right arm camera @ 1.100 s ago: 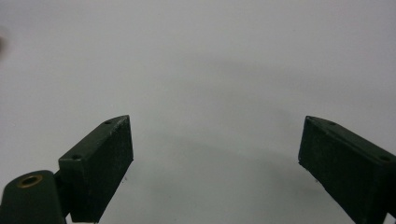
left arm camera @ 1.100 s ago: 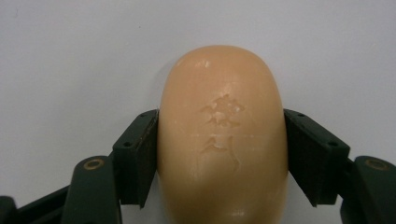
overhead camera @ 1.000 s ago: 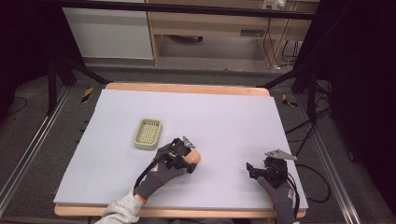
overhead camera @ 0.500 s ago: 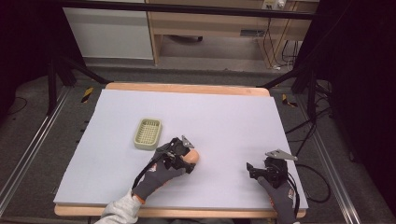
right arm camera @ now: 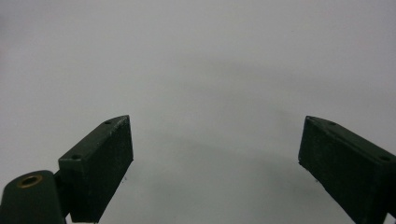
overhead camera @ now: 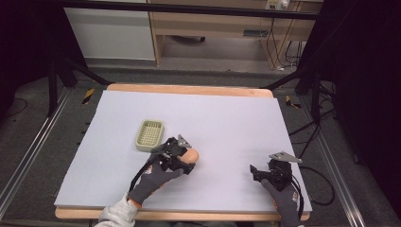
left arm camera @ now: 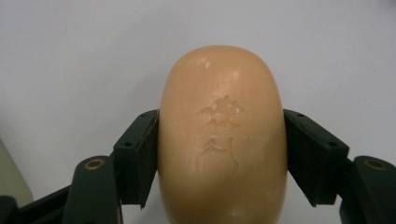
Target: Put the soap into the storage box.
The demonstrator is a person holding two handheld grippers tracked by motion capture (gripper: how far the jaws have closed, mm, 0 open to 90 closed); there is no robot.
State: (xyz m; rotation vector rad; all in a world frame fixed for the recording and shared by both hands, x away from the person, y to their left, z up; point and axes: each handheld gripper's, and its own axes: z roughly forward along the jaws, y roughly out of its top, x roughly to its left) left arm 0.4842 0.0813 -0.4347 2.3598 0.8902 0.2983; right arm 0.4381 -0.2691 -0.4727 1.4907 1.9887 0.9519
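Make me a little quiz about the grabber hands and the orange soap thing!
1. True or false: the left gripper is shut on the soap bar.
2. Which is nearer the soap dish: A) left gripper, B) right gripper?
3. Fill in: the right gripper's jaws stand ____, with nothing between them.

Key: 1 true; 2 A; 3 open.

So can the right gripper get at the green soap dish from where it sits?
Probably not directly: the left gripper, shut on the soap, sits between the right gripper and the soap dish.
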